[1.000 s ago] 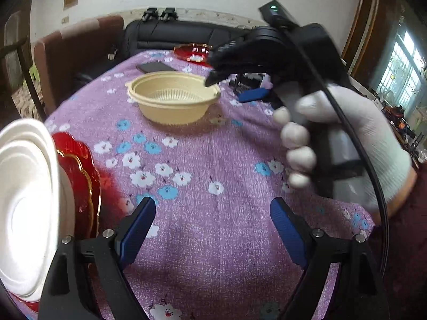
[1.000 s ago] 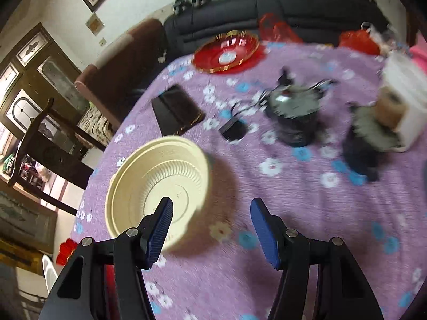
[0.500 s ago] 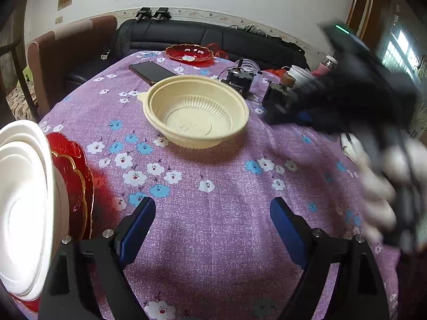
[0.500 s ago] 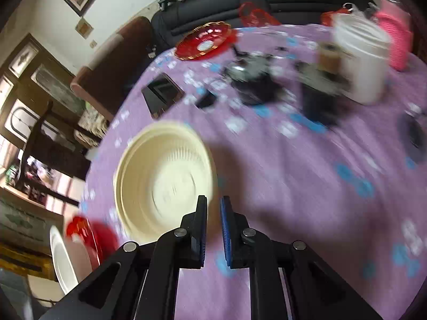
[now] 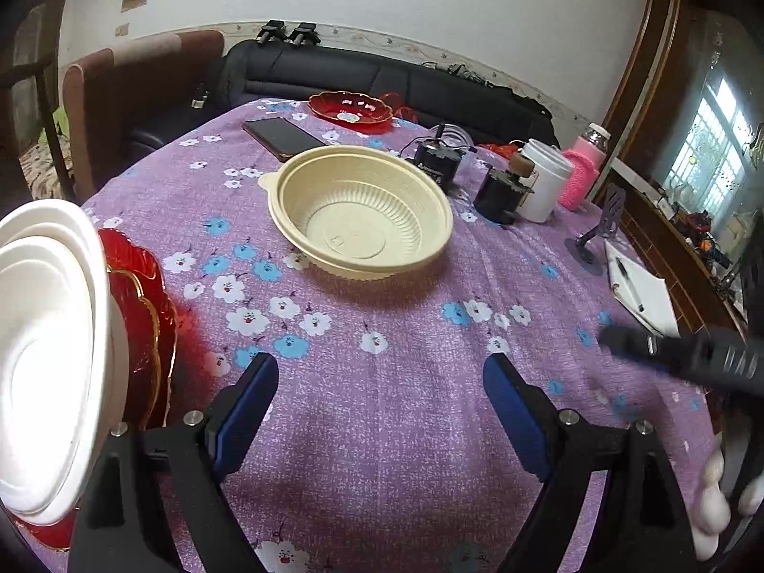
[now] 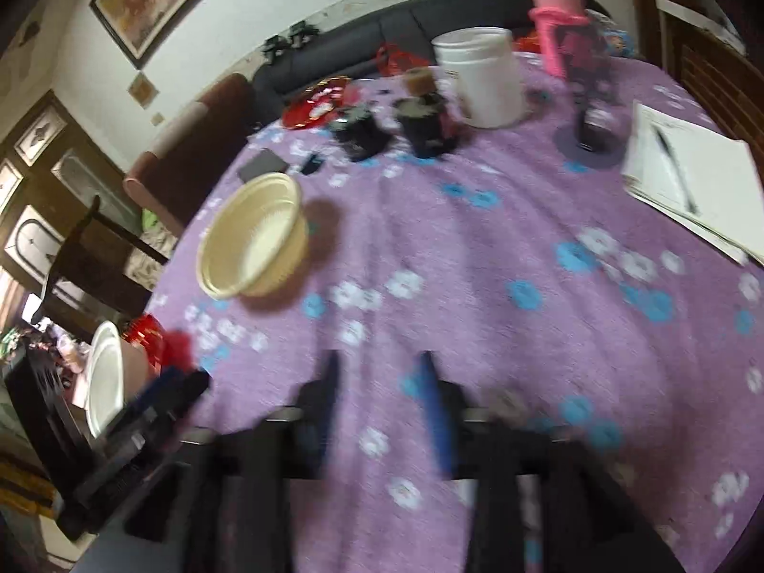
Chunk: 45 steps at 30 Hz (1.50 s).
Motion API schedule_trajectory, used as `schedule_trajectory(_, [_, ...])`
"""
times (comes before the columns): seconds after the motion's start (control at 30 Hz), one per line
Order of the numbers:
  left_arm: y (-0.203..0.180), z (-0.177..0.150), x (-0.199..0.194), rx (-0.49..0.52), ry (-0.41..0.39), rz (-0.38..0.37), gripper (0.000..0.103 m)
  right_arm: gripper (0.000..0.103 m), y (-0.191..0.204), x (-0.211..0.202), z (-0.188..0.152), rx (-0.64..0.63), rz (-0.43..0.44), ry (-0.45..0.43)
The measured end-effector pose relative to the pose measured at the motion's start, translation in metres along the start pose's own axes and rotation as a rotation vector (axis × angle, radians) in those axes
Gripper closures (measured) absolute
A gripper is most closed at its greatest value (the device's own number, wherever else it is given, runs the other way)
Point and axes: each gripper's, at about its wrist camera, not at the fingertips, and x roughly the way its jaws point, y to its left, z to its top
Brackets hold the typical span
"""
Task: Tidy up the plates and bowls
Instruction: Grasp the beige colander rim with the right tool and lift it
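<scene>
Judging progress: partway. A stack sits at the near-left table edge, white bowl [image 5: 45, 358] on top of red plates [image 5: 143, 334]. Looks like the collection point, so that part reads as done.

Left to do:
- cream bowl [image 5: 360, 219], upright mid-table on the purple tablecloth [image 5: 391, 406], not touching anything
- red dish [image 5: 350, 107] at the far edge near the sofa, well apart from the stack

Grippers:
- left gripper [image 5: 379, 410]: fingers spread wide, nothing between them, low over the cloth just beside the stack
- right gripper [image 6: 379, 401]: frame is motion-blurred, but there's a visible gap between the blue pads with only cloth behind it. Reads as parted and empty.

Changes vs earlier frames:
- A second ago the right gripper was open right at the cream bowl's rim. Half a second ago its pads were nearly together. Now they're apart again and the tool has pulled back toward the near-right edge.
- In the left view the right tool went from blocking the middle to just a dark blur at the lower right.
- Cream bowl sits closer to table centre than a second ago, so it looks dragged or nudged toward the stack, then released.
- Stack unchanged.

Clutter (phone [image 5: 281, 136], white jar [image 5: 544, 179], notepad [image 5: 640, 286]) is not in the path.
</scene>
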Motion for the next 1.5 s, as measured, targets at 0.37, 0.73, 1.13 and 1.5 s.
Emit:
schedule_trajectory(0.37, [0.015,0.004,0.012,-0.061,0.068,-0.013,0.016,0.033,0.047,0.114,0.081,-0.031,0.005,0.043])
schedule_trajectory(0.73, [0.013,0.005,0.006,-0.054,0.048,-0.028,0.016,0.092,0.016,0.091,0.053,0.114,0.051,0.105])
schedule_trajectory(1.13, [-0.006,0.009,-0.026,0.012,-0.145,0.029,0.016,0.03,-0.024,-0.002,-0.015,0.209,0.033,-0.158])
schedule_trajectory(1.5, [-0.014,0.069,0.007,-0.003,-0.061,0.106,0.015,0.07,0.011,0.072,-0.009,0.097,-0.006,-0.082])
